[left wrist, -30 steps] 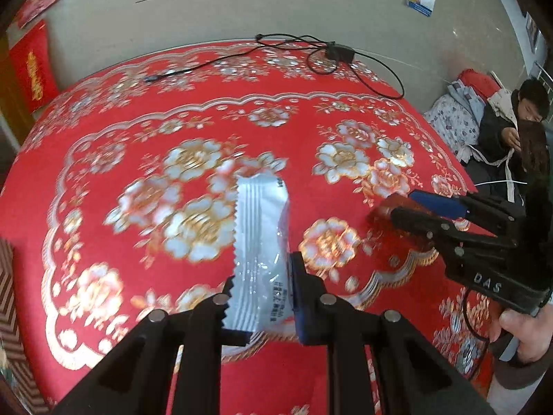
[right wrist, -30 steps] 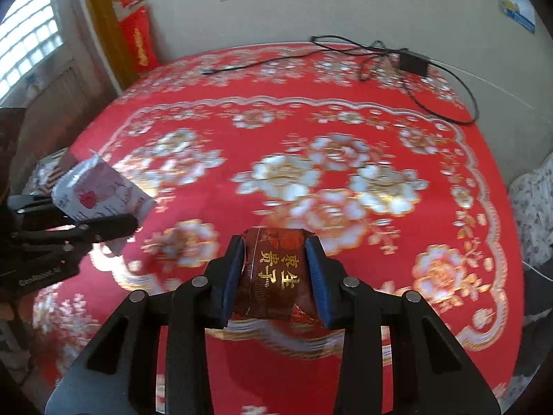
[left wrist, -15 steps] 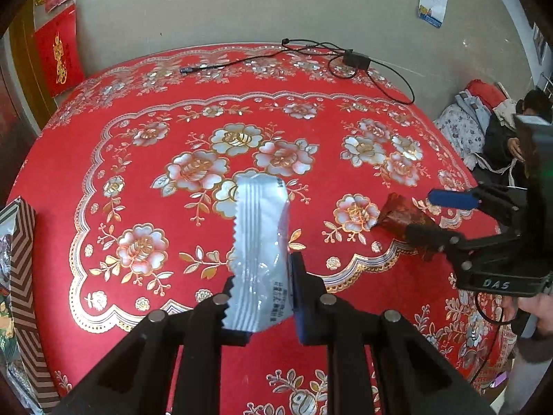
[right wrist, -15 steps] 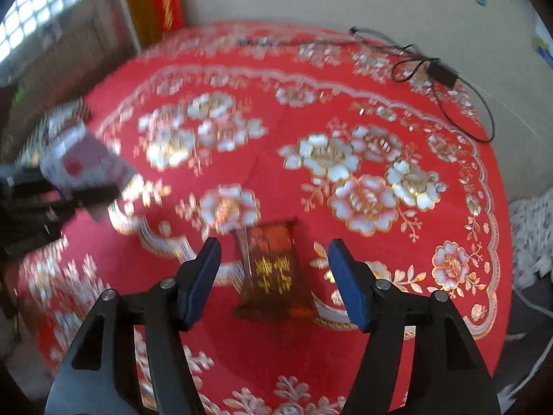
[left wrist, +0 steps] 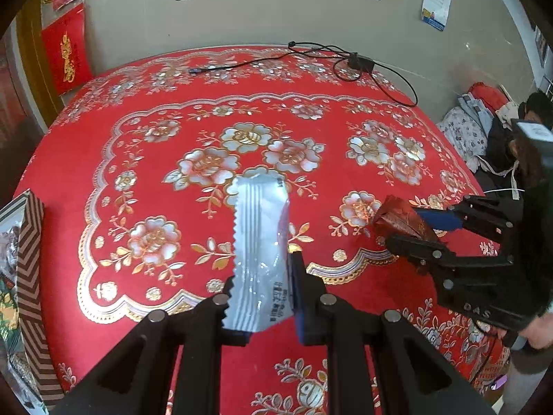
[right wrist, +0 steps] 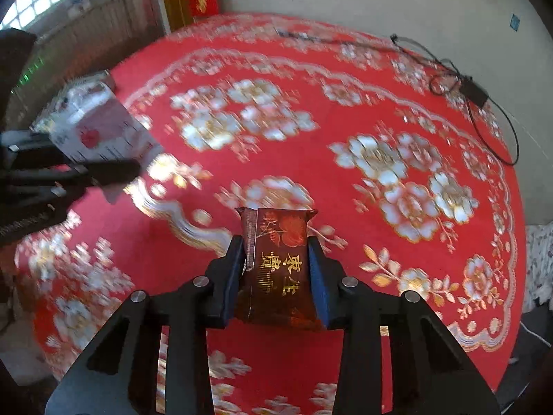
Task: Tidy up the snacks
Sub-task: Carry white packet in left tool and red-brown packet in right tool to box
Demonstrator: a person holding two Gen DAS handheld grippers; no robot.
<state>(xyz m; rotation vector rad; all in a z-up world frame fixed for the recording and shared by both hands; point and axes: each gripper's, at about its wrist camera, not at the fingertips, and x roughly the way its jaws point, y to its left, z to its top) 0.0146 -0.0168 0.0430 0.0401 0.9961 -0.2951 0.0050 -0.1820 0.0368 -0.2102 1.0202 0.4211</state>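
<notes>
Dark red foil snack packet with gold characters: held upright between the blue-padded jaws of the right gripper, which have just been closing and now clamp it, above the near part of the round table under a red cloth with white-and-gold flowers. Silver-white crimped plastic snack wrapper: pinched in the left gripper, standing up over the table's middle. The two grippers sit near each other, apart. Black cable with adapter lies at the far edge. Striped brown-and-white box at the left rim.
</notes>
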